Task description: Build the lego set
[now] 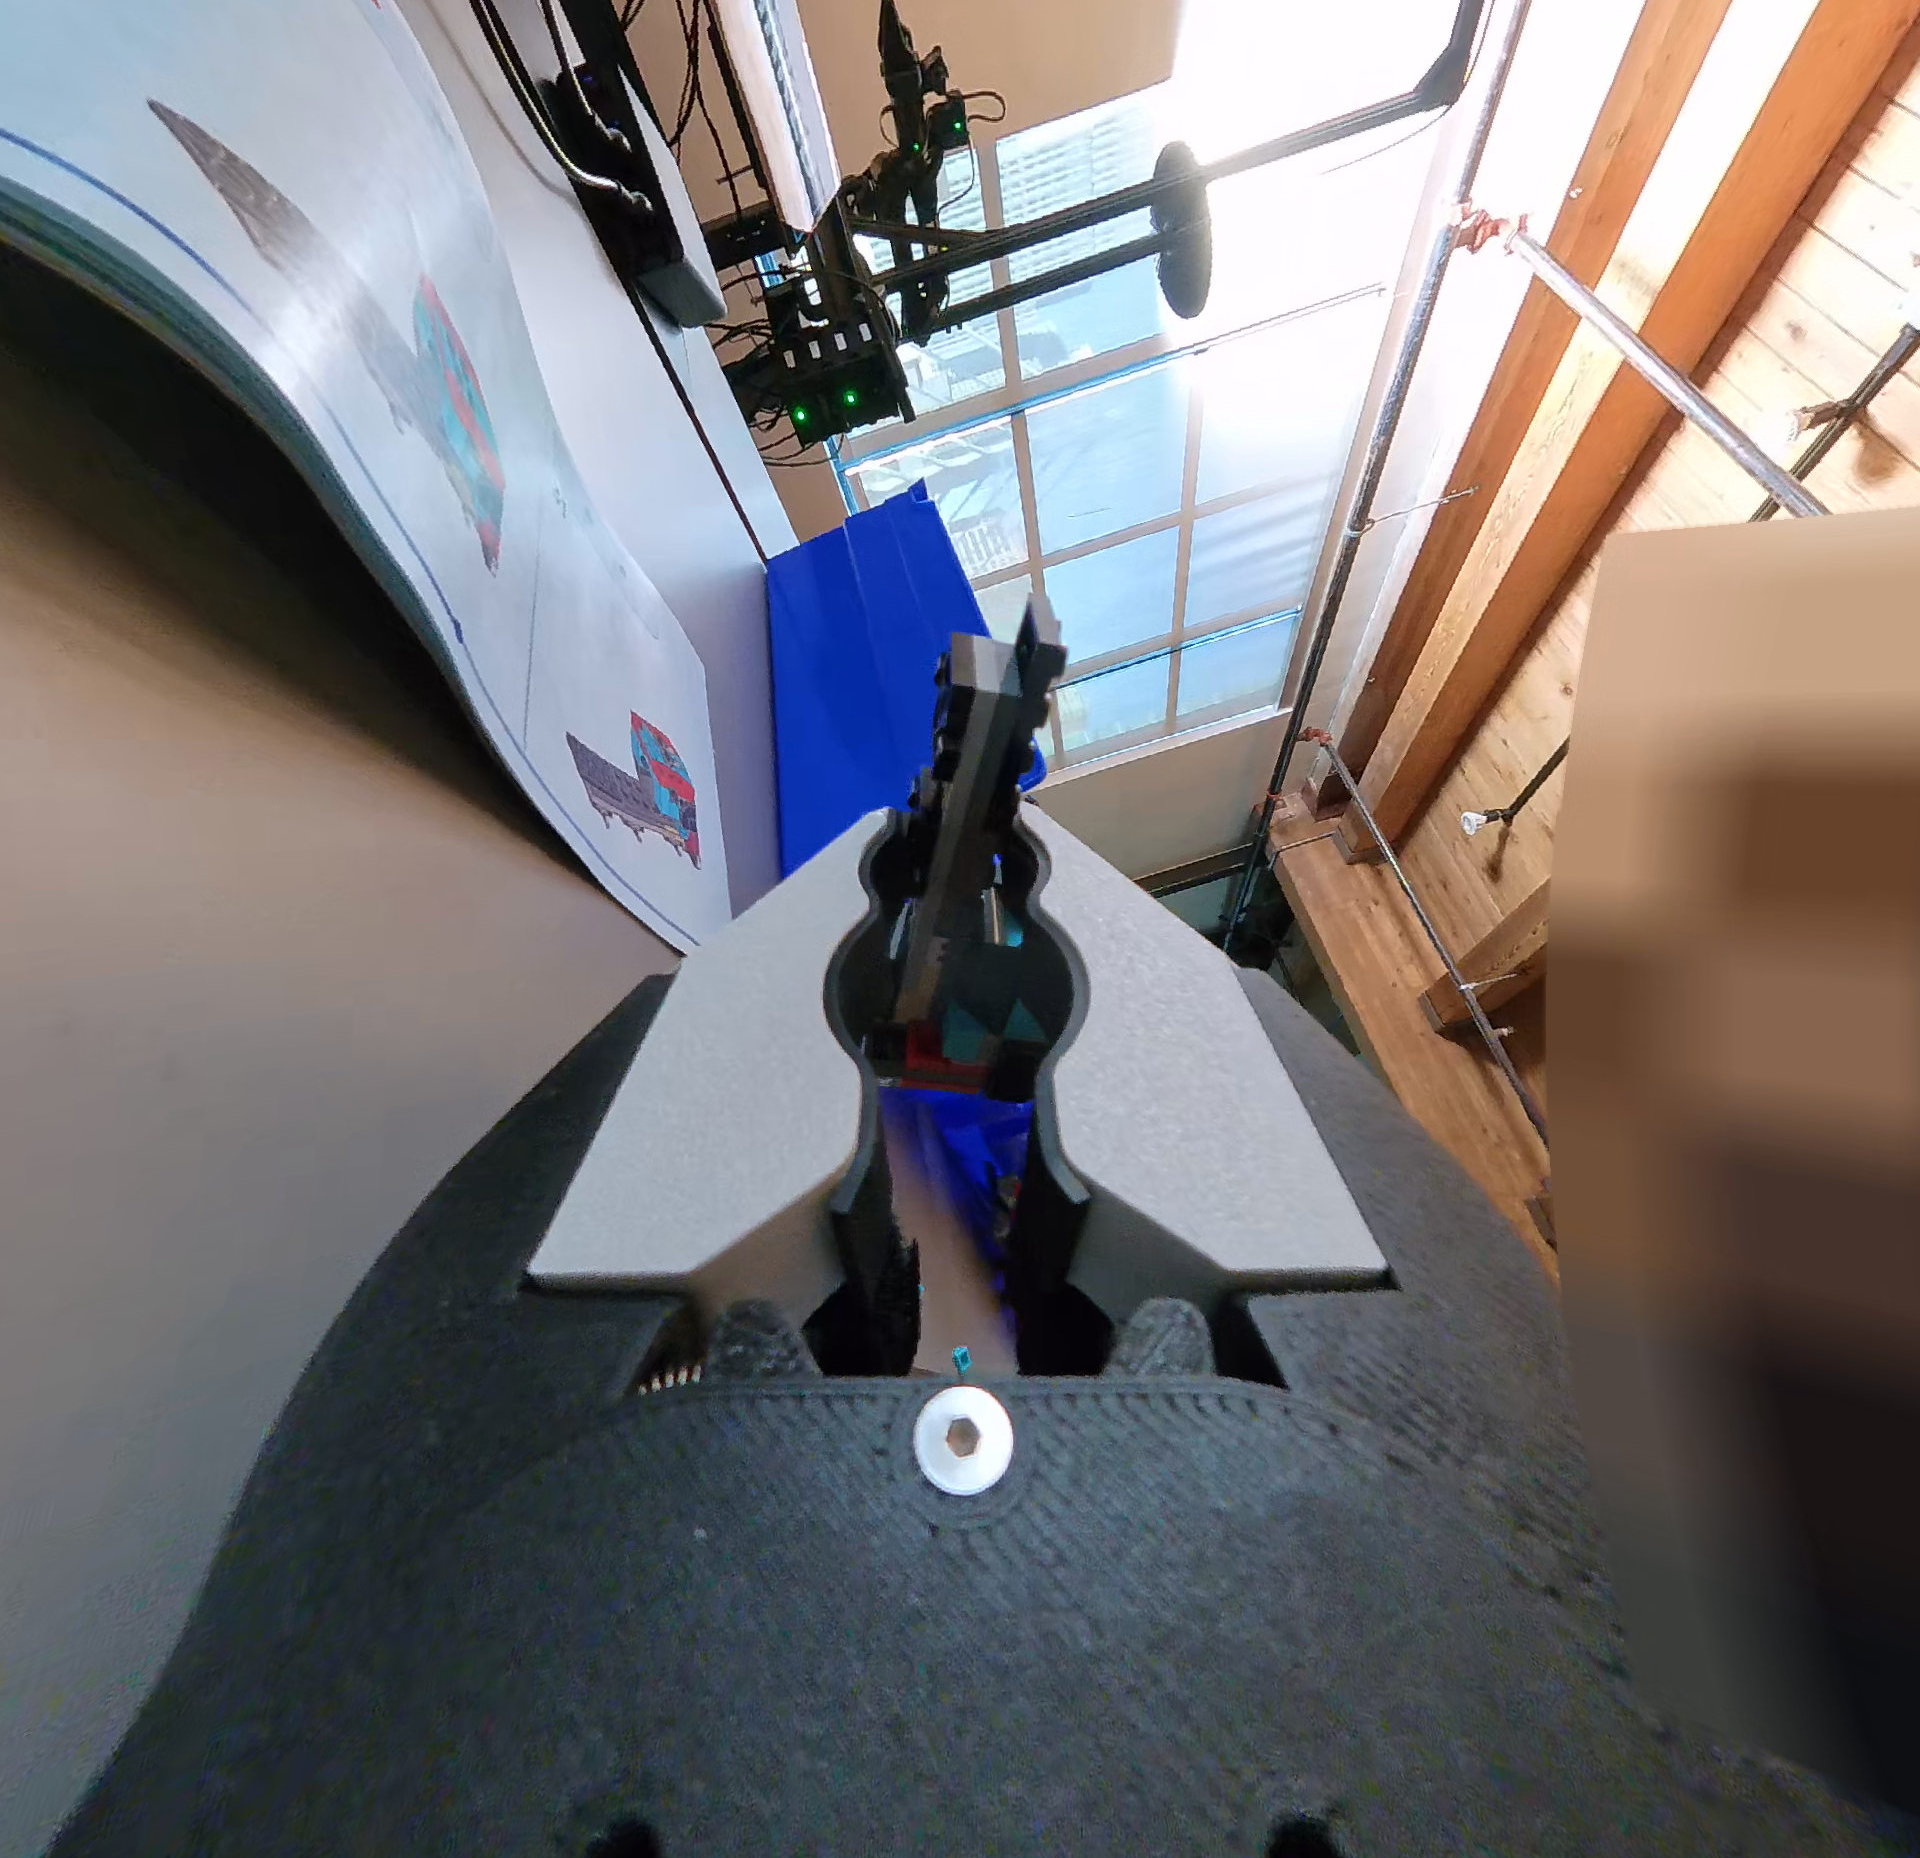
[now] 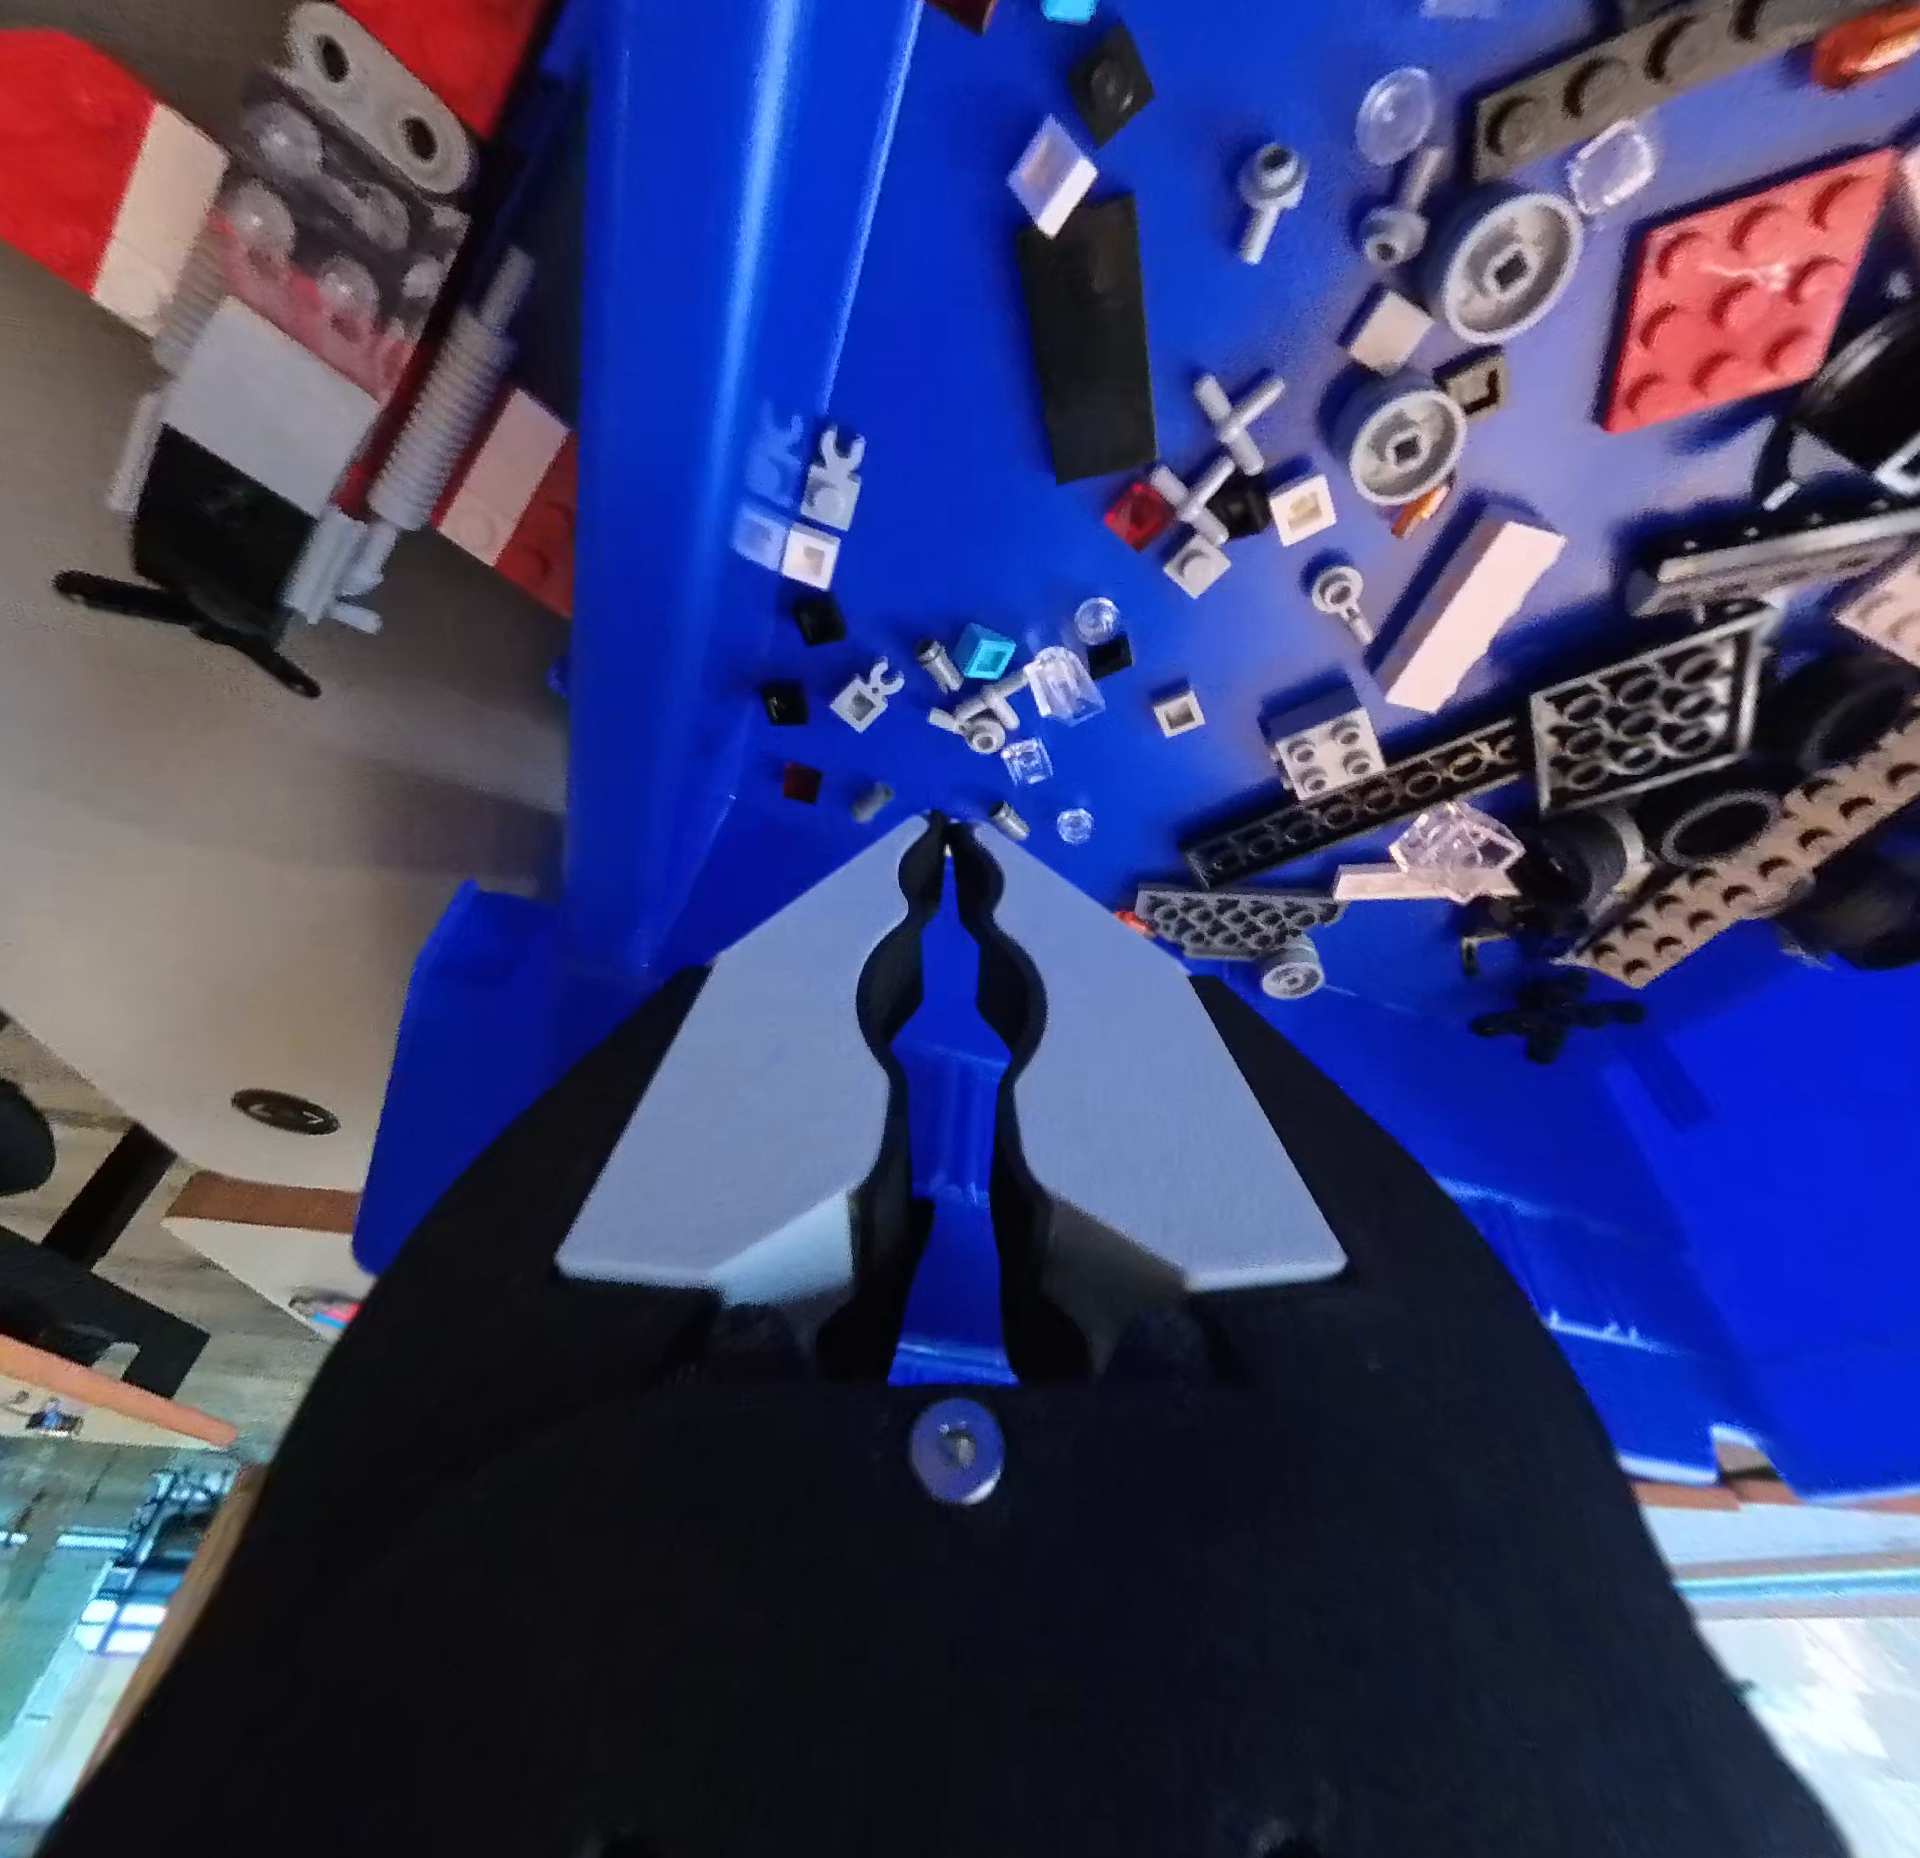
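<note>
In the left wrist view my left gripper (image 1: 956,832) is shut on a partly built lego model (image 1: 997,728). The model is dark grey and black, with red and teal parts lower between the fingers, and it sticks out past the fingertips. In the right wrist view my right gripper (image 2: 943,829) has its fingertips together just above the floor of a blue tray (image 2: 727,250) of loose pieces. Small grey pins (image 2: 1008,821) (image 2: 871,800) lie to either side of the tips. I cannot tell whether anything tiny is pinched.
The tray holds a teal brick (image 2: 985,655), a clear brick (image 2: 1065,684), a black tile (image 2: 1089,338), a red plate (image 2: 1756,281) and a long black plate (image 2: 1361,800). A red, white and black build (image 2: 312,302) lies outside the tray. The instruction booklet (image 1: 436,437) is at the left. Some 50 cm of space lies between my two pairs of fingers.
</note>
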Demonstrator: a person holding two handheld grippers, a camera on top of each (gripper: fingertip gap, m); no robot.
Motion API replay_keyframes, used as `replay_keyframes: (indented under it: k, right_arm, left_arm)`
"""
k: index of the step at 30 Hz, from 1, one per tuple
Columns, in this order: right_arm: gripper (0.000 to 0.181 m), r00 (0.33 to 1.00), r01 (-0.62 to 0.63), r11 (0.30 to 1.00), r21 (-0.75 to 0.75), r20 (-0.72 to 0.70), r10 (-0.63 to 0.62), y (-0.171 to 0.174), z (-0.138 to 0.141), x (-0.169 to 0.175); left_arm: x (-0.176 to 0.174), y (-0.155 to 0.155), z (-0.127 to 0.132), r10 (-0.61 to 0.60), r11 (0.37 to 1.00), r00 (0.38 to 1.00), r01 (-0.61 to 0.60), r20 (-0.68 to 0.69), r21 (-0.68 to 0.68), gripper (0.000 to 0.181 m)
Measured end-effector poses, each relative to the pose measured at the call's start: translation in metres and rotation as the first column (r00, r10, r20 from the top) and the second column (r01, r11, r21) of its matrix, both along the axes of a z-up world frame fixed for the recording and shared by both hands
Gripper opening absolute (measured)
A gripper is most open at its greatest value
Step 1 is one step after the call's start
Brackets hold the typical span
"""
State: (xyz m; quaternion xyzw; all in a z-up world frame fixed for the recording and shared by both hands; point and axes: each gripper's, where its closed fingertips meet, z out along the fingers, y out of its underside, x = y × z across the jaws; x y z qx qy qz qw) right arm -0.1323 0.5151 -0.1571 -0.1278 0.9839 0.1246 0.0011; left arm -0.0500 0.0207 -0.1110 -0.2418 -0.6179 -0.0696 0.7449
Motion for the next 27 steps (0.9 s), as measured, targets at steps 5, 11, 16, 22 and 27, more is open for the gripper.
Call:
replay_keyframes:
  k: [5,11,16,22,27]
  right_arm:
    - [0.007,0.999,0.036,0.999,-0.033,-0.003,-0.036,-0.004,0.0,-0.001]
    - [0.024,0.999,0.035,0.999,-0.016,-0.018,-0.036,-0.005,-0.012,-0.001]
    - [0.019,0.999,0.025,0.999,-0.022,-0.021,-0.026,-0.007,-0.015,0.001]
    - [0.019,0.999,0.026,0.999,-0.028,-0.022,-0.027,-0.008,-0.021,0.001]
    - [0.012,1.0,0.021,0.999,-0.033,-0.018,-0.021,-0.007,-0.021,0.004]
  left_arm:
    - [0.001,0.001,0.001,-0.007,1.0,1.0,0.007,-0.01,0.005,0.018]
    - [0.002,0.0,0.002,-0.006,1.0,1.0,0.007,-0.012,0.009,0.017]
    - [0.001,0.0,0.001,-0.006,1.0,1.0,0.006,-0.008,0.008,0.017]
    - [0.001,0.0,0.0,-0.007,1.0,1.0,0.007,-0.004,0.007,0.017]
    - [0.001,0.001,0.0,-0.007,1.0,1.0,0.007,-0.003,0.006,0.017]
